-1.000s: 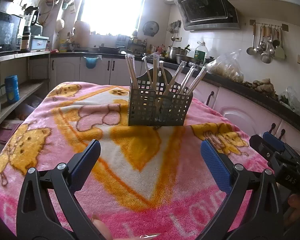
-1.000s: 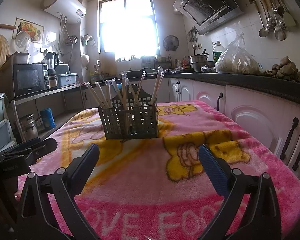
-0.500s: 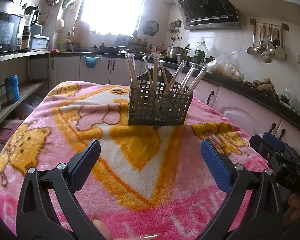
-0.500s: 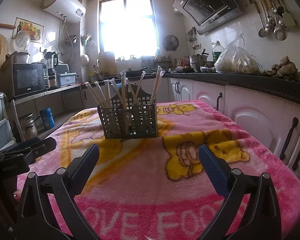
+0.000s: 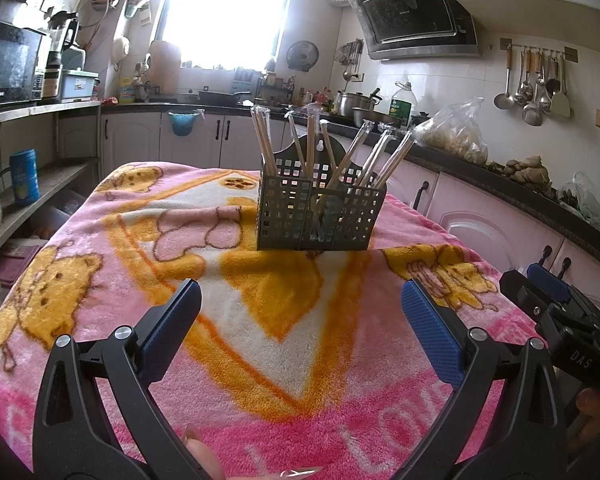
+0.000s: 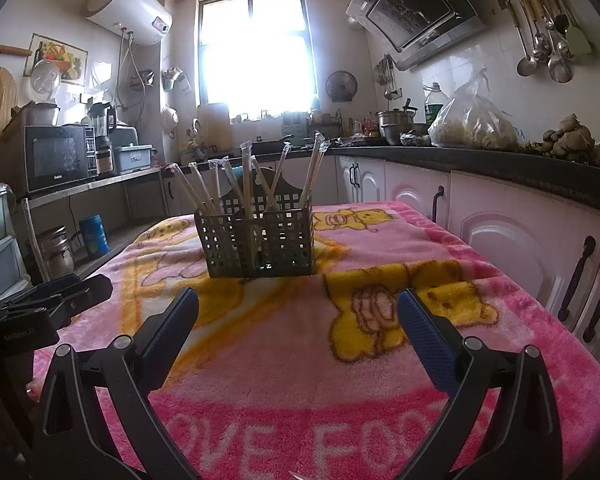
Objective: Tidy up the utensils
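A dark perforated utensil caddy (image 5: 320, 216) (image 6: 260, 240) stands upright near the middle of a table covered by a pink and yellow cartoon blanket (image 5: 260, 320) (image 6: 340, 360). Several plastic-wrapped chopstick pairs (image 5: 312, 140) (image 6: 244, 176) lean out of its compartments. My left gripper (image 5: 300, 320) is open above the blanket's near part, well short of the caddy, with nothing between its blue pads. My right gripper (image 6: 298, 324) is open too, also empty and short of the caddy. Each gripper shows at the edge of the other's view.
White cabinets with dark handles (image 6: 580, 280) and a black counter (image 5: 500, 184) run close along the table's right side. A bag of food (image 6: 472, 124) sits on that counter. Shelves with a microwave (image 6: 58, 158), pots and a blue can (image 5: 24, 176) stand to the left.
The right wrist view has shifted slightly, with the caddy now a little more to the right in it. The left gripper has stayed still. Both stay open.
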The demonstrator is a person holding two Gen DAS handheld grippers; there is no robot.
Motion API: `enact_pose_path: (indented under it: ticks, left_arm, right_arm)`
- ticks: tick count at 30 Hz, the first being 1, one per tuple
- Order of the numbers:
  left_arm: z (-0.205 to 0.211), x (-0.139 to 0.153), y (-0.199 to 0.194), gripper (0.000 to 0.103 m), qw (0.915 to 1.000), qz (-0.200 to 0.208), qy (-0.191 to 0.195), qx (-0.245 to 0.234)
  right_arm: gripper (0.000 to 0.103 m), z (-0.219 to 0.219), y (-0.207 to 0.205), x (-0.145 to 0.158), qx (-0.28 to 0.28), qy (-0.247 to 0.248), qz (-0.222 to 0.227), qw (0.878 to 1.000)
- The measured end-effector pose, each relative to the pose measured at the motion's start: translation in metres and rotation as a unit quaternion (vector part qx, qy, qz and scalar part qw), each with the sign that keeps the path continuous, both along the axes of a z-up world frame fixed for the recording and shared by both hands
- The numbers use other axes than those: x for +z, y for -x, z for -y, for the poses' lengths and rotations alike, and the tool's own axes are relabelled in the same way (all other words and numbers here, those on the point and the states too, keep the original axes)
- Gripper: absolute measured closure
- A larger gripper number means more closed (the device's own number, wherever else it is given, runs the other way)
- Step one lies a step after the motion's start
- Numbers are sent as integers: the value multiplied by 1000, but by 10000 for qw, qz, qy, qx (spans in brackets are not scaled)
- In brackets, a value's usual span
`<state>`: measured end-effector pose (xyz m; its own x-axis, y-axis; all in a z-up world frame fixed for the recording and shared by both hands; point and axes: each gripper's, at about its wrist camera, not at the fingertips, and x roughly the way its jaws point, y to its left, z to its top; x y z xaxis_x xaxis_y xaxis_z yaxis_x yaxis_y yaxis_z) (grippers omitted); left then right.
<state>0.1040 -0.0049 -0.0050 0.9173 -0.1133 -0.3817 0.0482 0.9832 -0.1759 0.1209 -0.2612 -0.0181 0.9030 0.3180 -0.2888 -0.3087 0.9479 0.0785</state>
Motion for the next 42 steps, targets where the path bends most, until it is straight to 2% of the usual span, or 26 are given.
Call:
enact_pose_path:
  ticks: [25, 35, 42]
  left_arm:
    - [-2, -1, 0, 11, 10000, -1, 7, -1]
    - [3, -2, -1, 11, 9999, -119, -86, 66]
    - [-1, -6, -7, 11, 9991, -405, -8, 86]
  right_arm:
    - [6, 0, -2, 0, 28, -22, -39, 10000]
    - [6, -1, -1, 0, 10, -31, -87, 10000]
    - [6, 5, -9, -2, -114, -164, -263, 9995]
